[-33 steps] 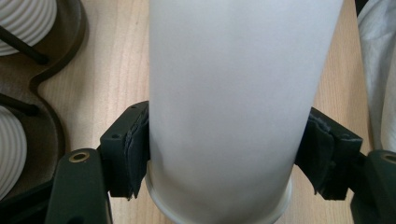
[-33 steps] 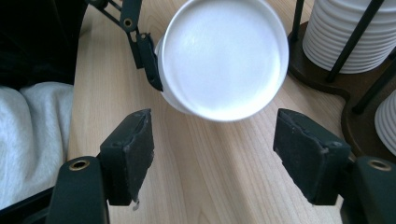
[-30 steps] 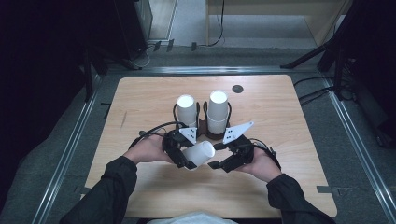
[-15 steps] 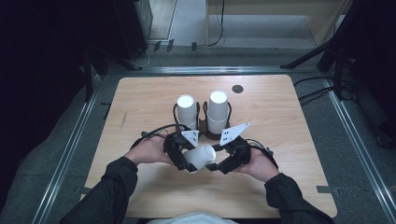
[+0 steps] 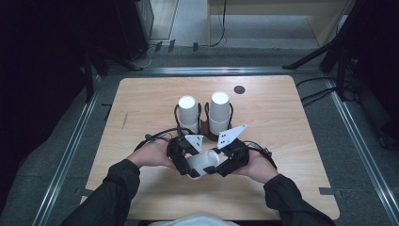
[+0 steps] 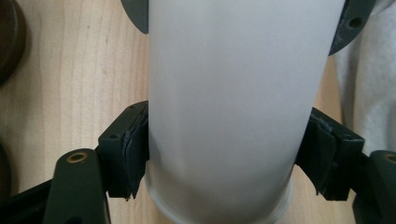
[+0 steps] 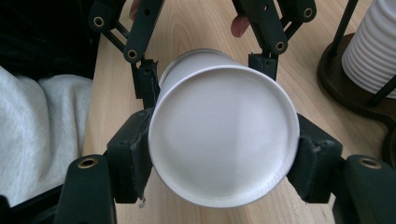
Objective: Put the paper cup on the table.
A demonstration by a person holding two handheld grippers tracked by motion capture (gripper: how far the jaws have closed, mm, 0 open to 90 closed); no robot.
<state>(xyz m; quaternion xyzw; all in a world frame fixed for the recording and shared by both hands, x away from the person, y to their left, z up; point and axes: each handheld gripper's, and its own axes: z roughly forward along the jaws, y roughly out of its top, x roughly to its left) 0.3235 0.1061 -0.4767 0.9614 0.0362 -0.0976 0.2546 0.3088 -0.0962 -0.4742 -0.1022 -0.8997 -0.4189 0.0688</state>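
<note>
Right now I hold one white paper cup (image 5: 203, 163) between both tools, lying on its side just above the table (image 5: 291, 122), near the middle of the edge closest to me. My left gripper (image 5: 184, 159) clamps the cup across its wall: in the left gripper view the pads (image 6: 135, 154) press on both sides of the cup (image 6: 233, 107), close to its rolled rim. My right gripper (image 5: 225, 162) takes the same cup from the other end; in the right gripper view the cup's flat bottom (image 7: 224, 140) faces the camera and my two pads (image 7: 135, 158) sit against its sides. Those right jaws have just been closing, with the cup between them, and they now rest on it. Behind the cup in that view I see my left gripper (image 7: 205, 65) gripping it farther along. Beyond my hands, toward the middle of the table, two stacks of white cups (image 5: 188, 110) stand upright side by side in dark wire holders (image 5: 203, 123), the right stack (image 5: 219, 110) slightly taller. A small dark disc (image 5: 239, 89) lies near the far edge.
</note>
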